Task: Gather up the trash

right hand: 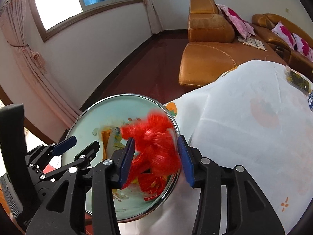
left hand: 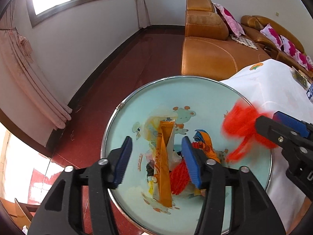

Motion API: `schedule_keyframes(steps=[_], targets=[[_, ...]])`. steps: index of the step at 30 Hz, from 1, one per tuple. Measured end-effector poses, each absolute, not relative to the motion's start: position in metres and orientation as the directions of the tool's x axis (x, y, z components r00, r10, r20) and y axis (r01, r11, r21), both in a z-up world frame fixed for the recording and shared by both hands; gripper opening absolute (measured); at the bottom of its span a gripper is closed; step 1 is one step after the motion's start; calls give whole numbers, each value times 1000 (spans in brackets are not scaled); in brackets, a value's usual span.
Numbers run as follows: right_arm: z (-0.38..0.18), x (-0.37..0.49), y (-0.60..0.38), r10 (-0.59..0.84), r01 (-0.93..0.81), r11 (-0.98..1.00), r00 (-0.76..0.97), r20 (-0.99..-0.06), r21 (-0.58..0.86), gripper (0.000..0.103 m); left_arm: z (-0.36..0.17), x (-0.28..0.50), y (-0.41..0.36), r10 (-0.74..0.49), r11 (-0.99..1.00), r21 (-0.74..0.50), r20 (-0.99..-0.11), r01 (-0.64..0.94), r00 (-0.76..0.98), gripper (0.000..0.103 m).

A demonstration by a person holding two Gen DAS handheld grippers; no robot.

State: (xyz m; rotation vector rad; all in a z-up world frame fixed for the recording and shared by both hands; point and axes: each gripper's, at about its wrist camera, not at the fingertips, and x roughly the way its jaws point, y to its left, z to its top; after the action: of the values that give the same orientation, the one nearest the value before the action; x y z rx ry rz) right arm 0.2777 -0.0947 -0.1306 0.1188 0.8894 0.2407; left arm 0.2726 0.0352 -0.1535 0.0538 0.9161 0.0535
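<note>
Only left view shows orange sachet [left hand: 163, 162], right view red netting [right hand: 156, 143] between tool pads

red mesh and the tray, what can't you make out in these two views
- Red mesh: motion-blurred in both views, so whether the right gripper pads touch it is unclear.
- Trash pile under the orange wrapper: left view, partly hidden behind the left gripper fingers.
- Tray near rim: cut off by gripper bodies in both views.
- Dark packet on the cloth: right view, too small and cut by the edge.
</note>
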Motion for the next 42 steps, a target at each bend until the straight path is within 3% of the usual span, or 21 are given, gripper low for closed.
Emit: schedule_keyframes(steps=[3,8,12,14,28,42], targets=[[-125,279,-96,270,-163,963,604,-750,215,54,-150,268,39,78,997,71,-785,-35,615,66],[-111,269,-107,270,-131,961,645,-715,245,55,-149,263,40,93,996,79,-781,-49,618,76],[-108,249,-117,220,-74,969,691,-688,235,77,-144,250,38,111,994,91,-763,-63,636,92],[-108,240,-122,203,-49,970,701,-683,238,79,-140,239,37,116,993,99,-752,-63,649,97],[-86,152,-138,224,-25,952,742,-633,307,82,-109,148,36,156,988,100,-688,-120,709,97],[-15,52,-142,129,-22,967,901,-415,253,86,-47,66,29,133,991,83,-560,-104,818,97]])
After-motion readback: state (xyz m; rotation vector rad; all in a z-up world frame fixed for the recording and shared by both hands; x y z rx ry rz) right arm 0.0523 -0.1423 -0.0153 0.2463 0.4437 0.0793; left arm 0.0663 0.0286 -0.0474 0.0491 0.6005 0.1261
